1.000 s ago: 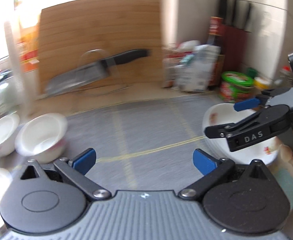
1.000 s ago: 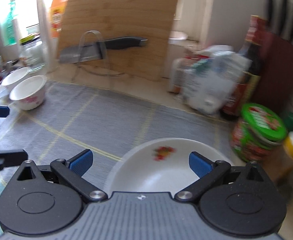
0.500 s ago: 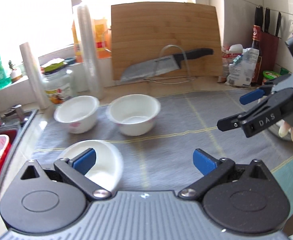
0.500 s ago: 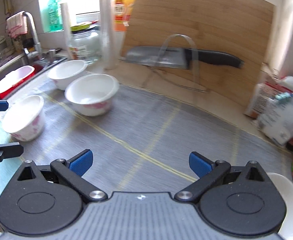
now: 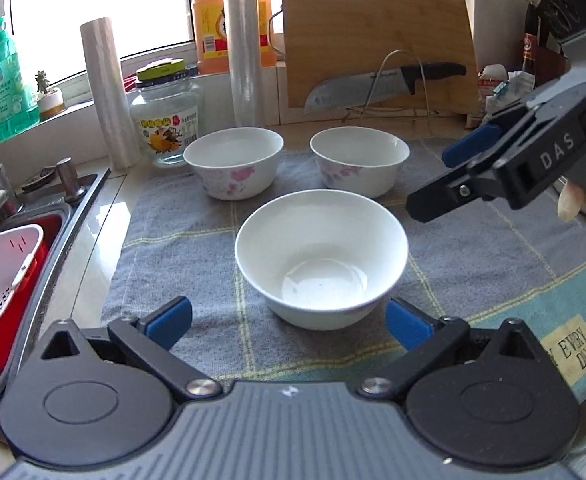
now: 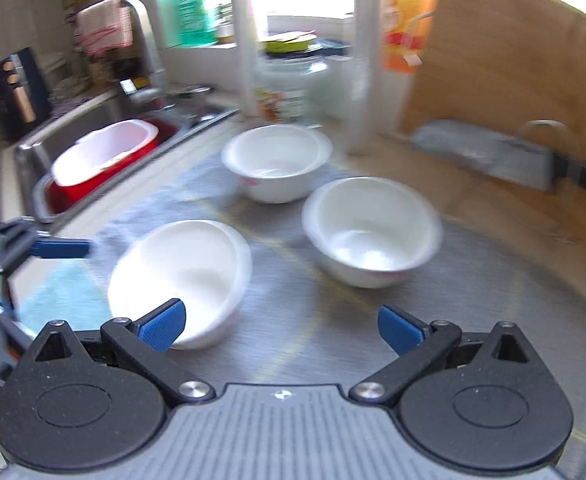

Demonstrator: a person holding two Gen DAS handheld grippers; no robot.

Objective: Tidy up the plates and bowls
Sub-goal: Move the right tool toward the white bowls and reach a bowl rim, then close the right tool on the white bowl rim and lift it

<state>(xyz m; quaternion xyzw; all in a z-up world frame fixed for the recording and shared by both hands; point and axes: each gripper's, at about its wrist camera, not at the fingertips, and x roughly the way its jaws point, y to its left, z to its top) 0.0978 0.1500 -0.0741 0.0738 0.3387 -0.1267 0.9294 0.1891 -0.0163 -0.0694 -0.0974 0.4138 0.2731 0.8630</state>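
Observation:
Three white bowls stand on a grey cloth mat (image 5: 473,256). The near bowl (image 5: 321,258) sits just ahead of my open left gripper (image 5: 289,320), between its blue pads but untouched. Behind it are a left bowl (image 5: 233,162) and a right bowl (image 5: 359,160), both with pink flowers. In the right wrist view, which is blurred, the same bowls show: near bowl (image 6: 181,276), far left bowl (image 6: 277,162), right bowl (image 6: 371,230). My right gripper (image 6: 281,326) is open and empty; its left pad overlaps the near bowl's edge. It also appears from the side, right gripper (image 5: 465,164).
A sink with a red and white basket (image 5: 1,272) lies left of the mat. A glass jar (image 5: 165,116), plastic rolls (image 5: 109,92), an orange bottle (image 5: 233,16), a bamboo cutting board (image 5: 377,36) and a knife on a wire stand (image 5: 385,86) line the back.
Both views have swung left from the shallow bowl and jars at the right to the three bowls. My left gripper has closed in on the near bowl, which now lies between its pads.

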